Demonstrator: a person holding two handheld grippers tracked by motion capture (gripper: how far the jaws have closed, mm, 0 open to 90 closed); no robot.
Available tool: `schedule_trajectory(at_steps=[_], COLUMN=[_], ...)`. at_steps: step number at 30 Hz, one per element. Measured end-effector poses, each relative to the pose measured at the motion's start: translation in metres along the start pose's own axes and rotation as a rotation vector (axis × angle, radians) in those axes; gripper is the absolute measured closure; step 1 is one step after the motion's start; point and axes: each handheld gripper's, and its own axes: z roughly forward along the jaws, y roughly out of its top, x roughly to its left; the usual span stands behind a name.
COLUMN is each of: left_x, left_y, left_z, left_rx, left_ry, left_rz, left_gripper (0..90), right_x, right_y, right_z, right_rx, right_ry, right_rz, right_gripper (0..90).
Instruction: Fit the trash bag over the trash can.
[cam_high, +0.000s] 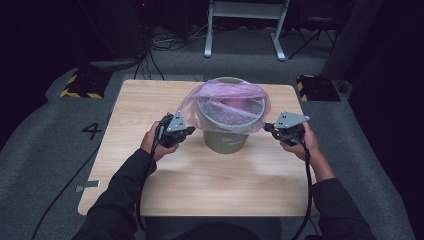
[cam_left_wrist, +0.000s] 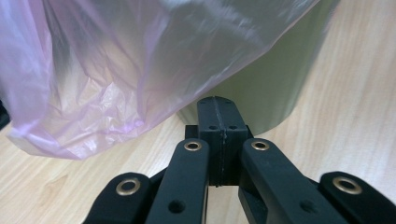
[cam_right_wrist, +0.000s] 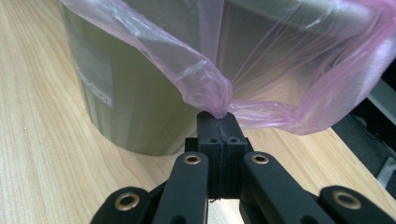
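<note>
**Bag over bin, right side pinched, left side not**

Pink bag (cam_high: 227, 97) is draped over the rim of the olive bin (cam_high: 226, 135), which stands upright mid-table, a bit toward the far edge. The bag's collar hangs loose down the outside of the bin on both sides; its middle sags into the bin.

Right gripper (cam_right_wrist: 219, 122): jaws pressed together on a gathered twist of the bag's hem, film fanning up from the pinch. It sits just beside the bin's right wall, below the rim.

Left gripper (cam_left_wrist: 217, 105): jaws closed flat against each other, no film visible between them. The bag's hem hangs just above and to the left of the tips in the left gripper view; whether it touches them I can't tell. The bin wall is right behind the tips.

Key geometry: the bin sits between the two grippers, its axis vertical, each gripper pointing inward at it from its own side, about level with each other in the high view. Both hands are about equally near.

My guess: the job is seating or pulling the bag. Either way the left needs to open and take the hem just above it, to match the right's hold.

Table (cam_high: 200, 185) is otherwise bare wood, on grey carpeted floor.
</note>
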Motion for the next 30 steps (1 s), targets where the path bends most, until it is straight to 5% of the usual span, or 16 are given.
schedule_trajectory(at_steps=[4, 6, 12, 15, 18, 24, 30], left_x=[-0.001, -0.004, -0.011, -0.012, -0.011, -0.006, -0.002], left_y=[-0.001, -0.001, 0.005, 0.013, 0.016, 0.013, 0.008], left_z=[-0.008, -0.012, -0.019, -0.011, -0.003, 0.004, 0.009], left_rx=[-0.067, -0.078, -0.098, -0.079, -0.052, -0.054, -0.034], left_ry=[0.058, 0.114, 0.131, 0.123, 0.154, 0.142, 0.1], left_rz=[-0.066, -0.058, -0.022, 0.004, 0.02, 0.042, 0.031], left_gripper=[48.6, 34.4, 22.8, 25.6, 49.1, 89.0, 90.0], right_x=[0.001, 0.002, 0.002, 0.003, 0.004, 0.003, 0.004], right_y=[-0.001, -0.002, -0.004, -0.002, -0.001, -0.002, -0.004], right_z=[-0.003, -0.005, -0.011, -0.011, -0.011, -0.009, -0.007], right_rx=[-0.017, -0.024, -0.027, -0.027, -0.026, -0.017, -0.002], right_ry=[-0.001, 0.004, 0.015, 0.015, 0.027, 0.033, 0.029], right_rz=[-0.001, 0.002, -0.002, -0.007, -0.018, -0.015, -0.006], right_gripper=[90.0, 90.0, 90.0, 90.0, 90.0, 90.0, 90.0])
